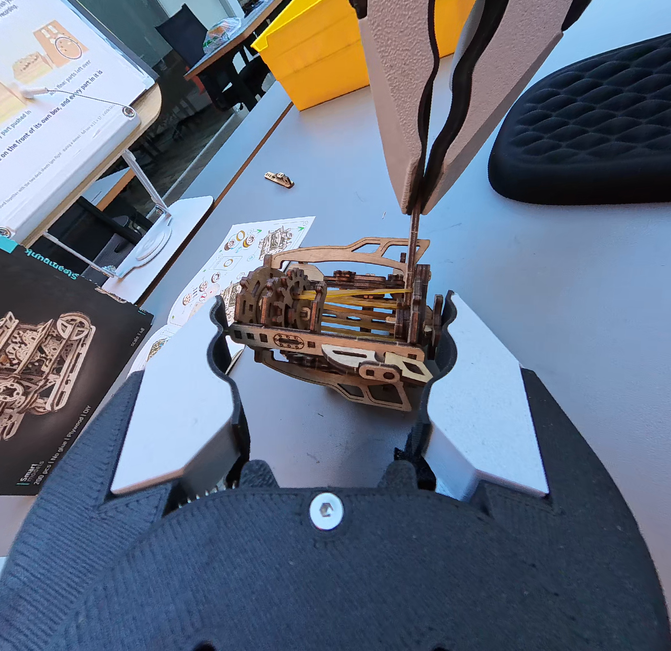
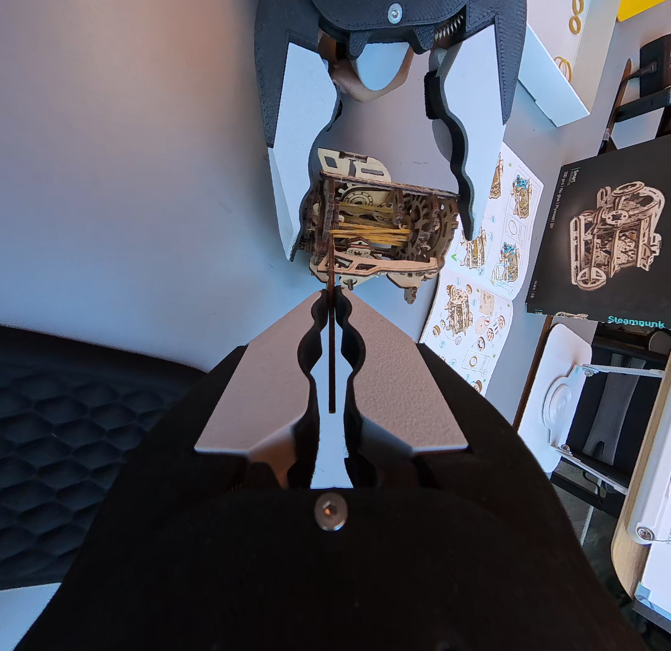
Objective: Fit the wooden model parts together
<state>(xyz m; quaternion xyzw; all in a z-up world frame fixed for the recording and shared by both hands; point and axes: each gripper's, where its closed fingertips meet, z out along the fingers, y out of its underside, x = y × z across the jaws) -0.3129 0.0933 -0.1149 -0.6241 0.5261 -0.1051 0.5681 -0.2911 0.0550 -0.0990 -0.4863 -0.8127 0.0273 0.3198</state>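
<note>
Left claw (image 1: 332, 321) sits nearest the lens, its jaws spread wide around the wooden model (image 1: 334, 321) and bearing on both ends, so it has the model clamped and tipped on the grey counter (image 1: 544, 306), out in the middle, well away from any edge. Right claw (image 2: 329, 294) comes in from the opposite side, nearly closed, pinching a thin flat wooden strip (image 2: 332, 350) edge-on; the strip's far end reaches into the model's frame beside the yellow rubber bands (image 2: 370, 230).

Both pieces look light, stiff and brittle: thin laser-cut plywood with fine gear teeth and slender ribs. The model is probably best held by its solid side plates, as now, not by the gears or bands. The strip would likely snap if bent, so gripping it close to the tip and pushing straight along its length seems safest.

An instruction sheet (image 1: 254, 255) and a dark box (image 1: 54, 361) lie toward the counter's left side.
</note>
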